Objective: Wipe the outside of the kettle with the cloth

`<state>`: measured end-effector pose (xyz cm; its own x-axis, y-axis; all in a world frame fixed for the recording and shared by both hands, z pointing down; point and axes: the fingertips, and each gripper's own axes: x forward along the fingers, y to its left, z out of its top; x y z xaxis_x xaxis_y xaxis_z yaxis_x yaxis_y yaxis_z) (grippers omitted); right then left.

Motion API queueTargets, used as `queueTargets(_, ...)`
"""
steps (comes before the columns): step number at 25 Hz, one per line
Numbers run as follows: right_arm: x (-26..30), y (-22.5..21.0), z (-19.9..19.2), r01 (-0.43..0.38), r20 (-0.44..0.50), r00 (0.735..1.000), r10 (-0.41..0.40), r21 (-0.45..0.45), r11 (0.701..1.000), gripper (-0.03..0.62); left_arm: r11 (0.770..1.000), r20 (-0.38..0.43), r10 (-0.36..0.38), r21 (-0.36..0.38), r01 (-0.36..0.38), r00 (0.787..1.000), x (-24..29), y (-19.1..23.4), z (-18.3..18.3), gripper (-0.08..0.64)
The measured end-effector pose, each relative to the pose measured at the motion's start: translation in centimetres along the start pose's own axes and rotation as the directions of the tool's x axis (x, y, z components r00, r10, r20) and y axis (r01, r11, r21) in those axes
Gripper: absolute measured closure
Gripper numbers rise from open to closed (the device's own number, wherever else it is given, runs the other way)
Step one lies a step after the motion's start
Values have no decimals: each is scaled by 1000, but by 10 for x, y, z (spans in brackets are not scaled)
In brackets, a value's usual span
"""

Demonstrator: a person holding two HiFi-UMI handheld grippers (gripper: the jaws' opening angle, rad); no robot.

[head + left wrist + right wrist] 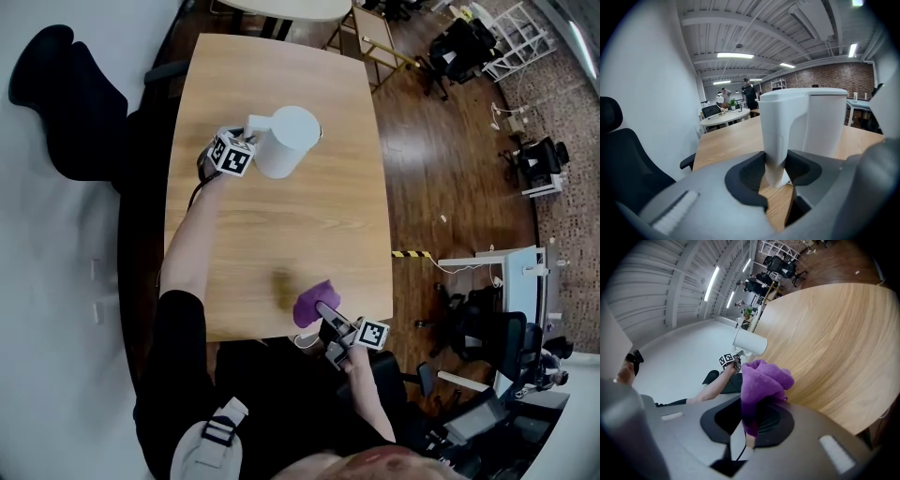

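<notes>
A white kettle (289, 141) stands upright toward the far end of the wooden table (281, 225). My left gripper (249, 133) is at the kettle's left side, shut on its white handle (777, 140), which sits between the two dark pads. The kettle body (827, 122) rises just behind the handle. My right gripper (323, 312) hovers over the table's near edge, shut on a bunched purple cloth (313, 302). In the right gripper view the cloth (764, 378) bulges out of the jaws, and the kettle (751, 343) shows far off.
A black office chair (66, 89) stands left of the table. The wooden floor to the right holds desks and black chairs (487, 337), with a yellow-black strip (409, 253) near the table's side. A round table (725, 117) and standing people are far behind.
</notes>
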<state>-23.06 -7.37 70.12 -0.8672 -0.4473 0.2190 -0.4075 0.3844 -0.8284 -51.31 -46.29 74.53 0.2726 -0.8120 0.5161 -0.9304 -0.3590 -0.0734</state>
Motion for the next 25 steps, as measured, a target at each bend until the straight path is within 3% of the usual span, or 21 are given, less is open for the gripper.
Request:
queueTargets(3,-16,10,-26,19,6,1000,-19,-7,1000,548,1000,16,12,-22,-12,1000,4,-1,3,92)
queueTargets(6,-30,7,-52,42,19,999,-41,-14,999,548,993,106,86,-92,-76,991,34,34,42,51)
queueTargets(10,-36,8,-37,16,84,996,-14,-16,1000,548,979,103,114,-182,-94,988,-46,11,-58,51)
queueTargets(13,-32,13,10,-58,171,984,54,17,998,546,952,153,182,-276,-135,971,-72,16,-70,51)
queueTargets(16,-25,35,55,-162,217,964,156,7,987,546,903,255,191,-424,-68,948,-124,2,-66,51)
queueTargets(19,-19,80,81,-249,227,941,252,-43,968,546,844,369,119,-527,102,922,-231,-32,-63,58)
queueTargets(21,-23,115,105,-310,224,918,327,-109,945,546,791,478,81,-565,235,875,-295,-62,-62,63)
queueTargets(23,-43,148,124,-361,220,891,396,-184,914,546,731,601,88,-581,359,794,-353,-103,-56,82)
queueTargets(25,-70,165,130,-393,208,873,441,-235,889,546,701,700,112,-559,443,706,-413,-158,-43,122)
